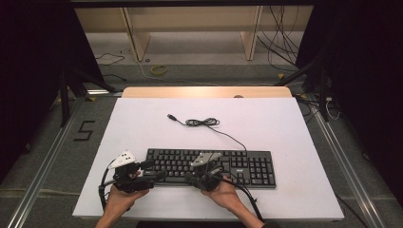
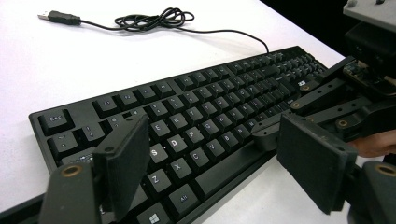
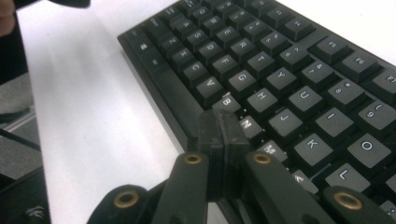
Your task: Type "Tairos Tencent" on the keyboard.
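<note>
Left gripper [image 1: 154, 170]: jaws spread wide, nothing between them, hanging over the keyboard's left end.
Right gripper [image 3: 222, 135]: jaws pressed flat together, tips down at the space bar [image 3: 173, 93] edge near the N key.
Keyboard [image 1: 247, 166]: black, near the front of the table, long axis running left-right, key rows facing the person.
Cable [image 1: 203, 122]: runs off the back edge, loosely coiled, USB plug [image 2: 58, 17] lying toward the far left.
Table [image 1: 142, 123]: plain white top.
Room: dark all around, grey floor, wooden frame behind, loose wires.
</note>
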The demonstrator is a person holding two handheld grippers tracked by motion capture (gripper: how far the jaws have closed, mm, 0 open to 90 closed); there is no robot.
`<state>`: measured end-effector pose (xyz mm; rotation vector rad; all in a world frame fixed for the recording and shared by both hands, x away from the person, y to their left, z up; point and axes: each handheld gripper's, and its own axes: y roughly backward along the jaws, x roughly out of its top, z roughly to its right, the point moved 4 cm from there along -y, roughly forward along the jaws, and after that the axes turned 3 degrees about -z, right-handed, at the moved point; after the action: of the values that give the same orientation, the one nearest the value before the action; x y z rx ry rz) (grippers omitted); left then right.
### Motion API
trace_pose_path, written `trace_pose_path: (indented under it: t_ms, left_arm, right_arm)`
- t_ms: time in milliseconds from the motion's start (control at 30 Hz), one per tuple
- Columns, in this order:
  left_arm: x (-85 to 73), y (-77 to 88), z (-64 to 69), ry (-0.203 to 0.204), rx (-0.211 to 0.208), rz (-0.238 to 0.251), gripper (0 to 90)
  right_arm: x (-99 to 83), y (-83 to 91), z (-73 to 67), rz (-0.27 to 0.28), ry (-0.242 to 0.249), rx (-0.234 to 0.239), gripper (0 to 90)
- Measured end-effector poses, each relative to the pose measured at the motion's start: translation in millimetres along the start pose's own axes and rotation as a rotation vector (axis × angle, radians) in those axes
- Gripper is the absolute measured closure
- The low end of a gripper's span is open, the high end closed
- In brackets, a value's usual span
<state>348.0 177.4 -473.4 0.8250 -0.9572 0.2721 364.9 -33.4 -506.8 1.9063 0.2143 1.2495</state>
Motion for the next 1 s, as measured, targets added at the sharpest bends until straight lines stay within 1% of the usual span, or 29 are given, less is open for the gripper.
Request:
trace_pose_path:
  t_ms: [67,167,267,400,433,467,667,767,867,933,967,1000]
  left_arm:
    - [-0.1,-0.1,0.0,0.000,0.000,0.000,25.5]
    - [-0.3,-0.5,-0.9,-0.002,0.002,-0.003,25.5]
    - [-0.6,-0.6,-1.3,-0.001,0.004,-0.004,25.5]
    - [-0.6,-0.8,-1.8,0.002,0.006,-0.003,25.5]
    - [-0.6,-0.7,-2.1,0.002,0.007,-0.003,25.5]
    - [-0.6,-0.6,-2.6,0.001,0.007,-0.002,25.5]
    - [-0.5,0.5,-4.7,0.007,0.013,0.001,25.5]
    - [-0.5,0.4,-4.8,0.006,0.016,0.000,25.5]
    - [-0.7,0.1,-5.1,0.005,0.020,-0.003,25.5]
    - [-0.7,0.2,-5.7,0.012,0.024,-0.001,25.5]
    - [-0.7,0.2,-5.7,0.012,0.024,-0.001,25.6]
    - [-0.7,0.3,-6.5,0.012,0.028,-0.001,25.6]
  right_arm:
    - [-1.4,-1.8,0.8,-0.005,0.004,-0.004,90.0]
    - [-3.1,-3.2,1.5,0.000,-0.006,-0.007,90.0]
    - [-3.1,-3.2,0.9,-0.001,0.000,-0.014,90.0]
    - [-2.7,-2.5,1.2,0.006,-0.020,-0.009,90.0]
    - [-2.6,-1.7,1.1,0.012,-0.026,0.001,87.3]
    - [-2.4,-0.7,1.0,0.022,-0.028,0.019,86.7]
    - [1.7,7.9,1.8,0.069,-0.034,0.017,80.5]
    - [2.3,10.8,3.4,0.078,-0.038,0.015,76.1]
    - [4.0,14.0,4.9,0.091,-0.044,0.018,70.2]
    - [5.5,16.0,6.1,0.096,-0.050,0.019,65.7]
    - [5.5,16.0,6.1,0.096,-0.050,0.019,65.7]
    - [6.3,16.7,7.1,0.097,-0.055,0.015,62.9]
